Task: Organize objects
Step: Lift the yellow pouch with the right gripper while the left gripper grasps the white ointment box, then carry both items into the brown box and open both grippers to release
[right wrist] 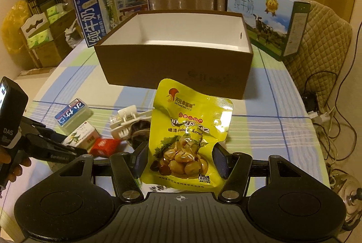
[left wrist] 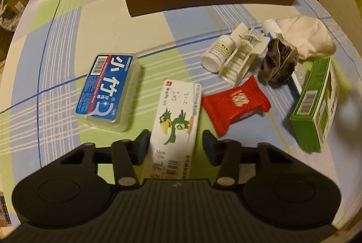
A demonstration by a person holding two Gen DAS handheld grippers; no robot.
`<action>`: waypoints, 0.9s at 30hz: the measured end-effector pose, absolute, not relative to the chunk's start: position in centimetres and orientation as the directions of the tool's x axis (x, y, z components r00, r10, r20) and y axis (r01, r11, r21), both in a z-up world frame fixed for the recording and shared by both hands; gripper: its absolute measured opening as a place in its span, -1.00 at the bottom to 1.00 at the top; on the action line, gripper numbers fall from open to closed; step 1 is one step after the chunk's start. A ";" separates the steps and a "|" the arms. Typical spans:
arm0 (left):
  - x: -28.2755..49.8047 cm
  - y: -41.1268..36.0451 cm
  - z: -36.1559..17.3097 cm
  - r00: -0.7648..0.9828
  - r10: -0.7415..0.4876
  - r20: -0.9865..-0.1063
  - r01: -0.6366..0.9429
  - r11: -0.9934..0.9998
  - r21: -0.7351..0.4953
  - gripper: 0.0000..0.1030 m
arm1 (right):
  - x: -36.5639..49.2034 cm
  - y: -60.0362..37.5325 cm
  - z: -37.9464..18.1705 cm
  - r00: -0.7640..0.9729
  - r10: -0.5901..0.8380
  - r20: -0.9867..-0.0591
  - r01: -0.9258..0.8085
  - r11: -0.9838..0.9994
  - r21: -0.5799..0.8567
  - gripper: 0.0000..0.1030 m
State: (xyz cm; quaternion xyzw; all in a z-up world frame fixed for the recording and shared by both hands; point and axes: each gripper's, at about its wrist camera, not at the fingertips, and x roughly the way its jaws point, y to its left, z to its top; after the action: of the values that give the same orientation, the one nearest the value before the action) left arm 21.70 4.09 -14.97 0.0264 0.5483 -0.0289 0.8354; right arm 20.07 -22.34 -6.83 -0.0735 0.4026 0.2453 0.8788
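Two grippers: both engaged.
Brown box [right wrist: 174, 66]: open-topped, at table's [left wrist: 67, 43] far side.
Right gripper [right wrist: 179, 159]: clamped on yellow chestnut pouch [right wrist: 187, 134], held upright before box.
Left gripper [left wrist: 175, 145]: spread, straddling white bird carton [left wrist: 178, 111]; contact unclear.

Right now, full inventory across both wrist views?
brown box: 1, white inside, table back
milk cartons: 2, blue, behind brown box
floss-pick case: 1, blue label, left
parrot box: 1, white, between left claw fingers
red packet: 1, centre
green box: 1, right
pill bottle: 1, white
hair clip: 1, cream
chestnut pouch: 1, yellow, in right claw
left claw: open
right claw: gripping pouch
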 end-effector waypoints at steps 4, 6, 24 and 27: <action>21.6 3.6 -14.8 0.396 0.006 -0.918 0.047 0.999 0.026 -0.35 | 20.3 -23.6 -6.7 0.549 0.384 -0.743 -0.499 0.863 0.077 0.10; 21.3 3.3 -14.7 0.395 0.021 -0.918 0.029 0.999 0.035 -0.35 | 20.6 -24.2 -6.7 0.544 0.394 -0.741 -0.509 0.857 0.082 0.10; 18.3 0.8 -8.1 0.489 0.115 -0.864 -0.185 0.982 0.027 -0.36 | 23.5 -28.2 -5.5 0.480 0.525 -0.703 -0.651 0.750 0.115 0.10; 19.0 0.2 -6.7 0.512 0.111 -0.852 -0.187 0.982 0.016 -0.36 | 24.3 -28.0 -5.3 0.476 0.538 -0.696 -0.671 0.733 0.108 0.10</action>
State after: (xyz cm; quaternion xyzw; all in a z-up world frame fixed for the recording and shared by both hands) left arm 19.00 0.24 -6.71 -0.0389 0.4864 0.0856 0.8686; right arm 24.34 -28.04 -5.30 -0.0899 0.3698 0.3539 0.8544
